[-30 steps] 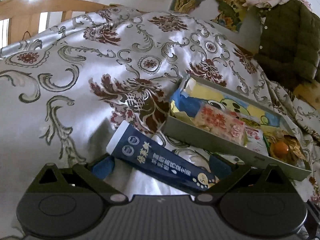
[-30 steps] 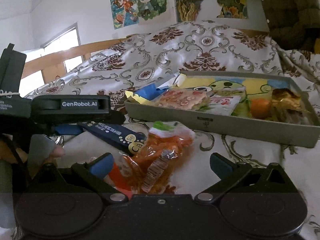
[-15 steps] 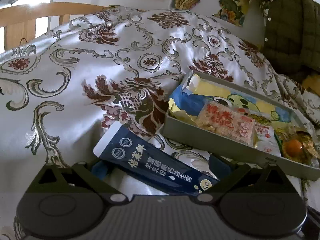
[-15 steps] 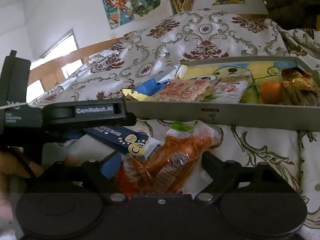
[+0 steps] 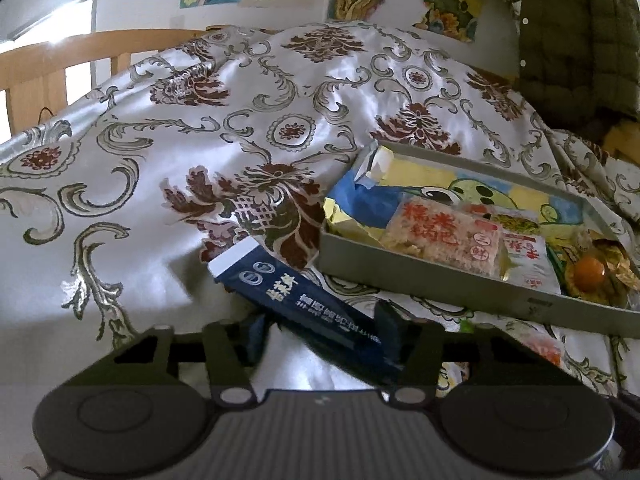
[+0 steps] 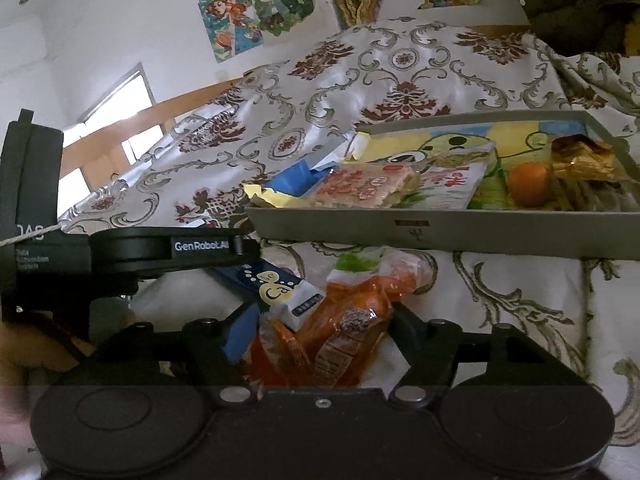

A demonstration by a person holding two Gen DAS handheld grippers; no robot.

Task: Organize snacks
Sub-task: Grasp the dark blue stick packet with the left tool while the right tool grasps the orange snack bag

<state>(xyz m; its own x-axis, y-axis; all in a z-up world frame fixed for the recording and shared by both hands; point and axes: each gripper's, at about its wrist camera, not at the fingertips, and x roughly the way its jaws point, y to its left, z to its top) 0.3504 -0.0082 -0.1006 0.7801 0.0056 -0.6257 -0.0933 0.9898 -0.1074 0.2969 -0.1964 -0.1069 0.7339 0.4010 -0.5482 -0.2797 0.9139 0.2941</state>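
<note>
A long dark-blue snack stick (image 5: pixel 296 296) lies slanted on the patterned cloth, in front of the grey tray (image 5: pixel 440 282). My left gripper (image 5: pixel 322 332) straddles its near end with the jaws closing. The right pad (image 5: pixel 386 322) meets the stick, while a strip of white cloth shows beside the left pad. In the right wrist view an orange snack packet (image 6: pixel 348 320) sits crumpled between the fingers of my right gripper (image 6: pixel 322 326), whose closing jaws press on both its sides. The blue stick's "Ca" end (image 6: pixel 280 288) pokes out beside it.
The grey tray (image 6: pixel 440 234) holds a rice-cracker pack (image 5: pixel 444 236), a blue and yellow wrapper (image 5: pixel 360 204), an orange ball (image 6: pixel 528 180) and gold wrappers. The left gripper's black housing (image 6: pixel 160 246) reaches in from the left. A wooden rail (image 5: pixel 60 56) and a green jacket (image 5: pixel 576 40) stand behind.
Both pairs of jaws have narrowed. The left gripper has slid forward over the blue stick. The right gripper's fingers have come in against the orange packet, which now bulges.
</note>
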